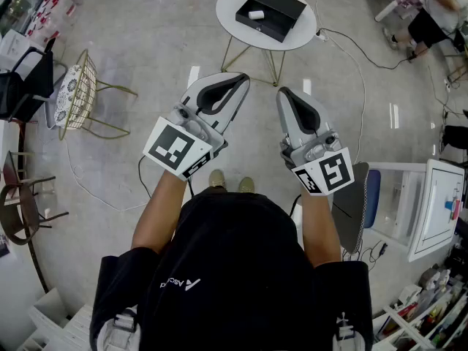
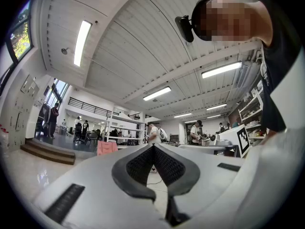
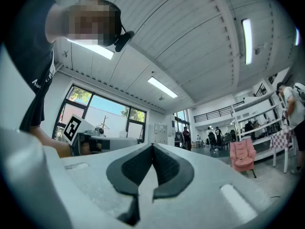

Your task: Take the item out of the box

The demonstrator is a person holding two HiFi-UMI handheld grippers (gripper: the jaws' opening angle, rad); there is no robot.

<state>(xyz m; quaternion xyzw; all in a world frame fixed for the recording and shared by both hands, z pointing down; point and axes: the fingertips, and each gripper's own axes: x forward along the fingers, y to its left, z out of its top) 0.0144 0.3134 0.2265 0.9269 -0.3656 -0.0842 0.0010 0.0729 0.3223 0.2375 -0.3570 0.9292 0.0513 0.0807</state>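
L gripper & R gripper: fingers shut, empty. Well past the fingertips is a round white table w/ a black box, small white item inside. Below them: shiny grey floor.

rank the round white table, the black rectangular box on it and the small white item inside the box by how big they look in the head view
1. round white table
2. black rectangular box
3. small white item
All three sit together, so nearness to the camera hardly skews the order.
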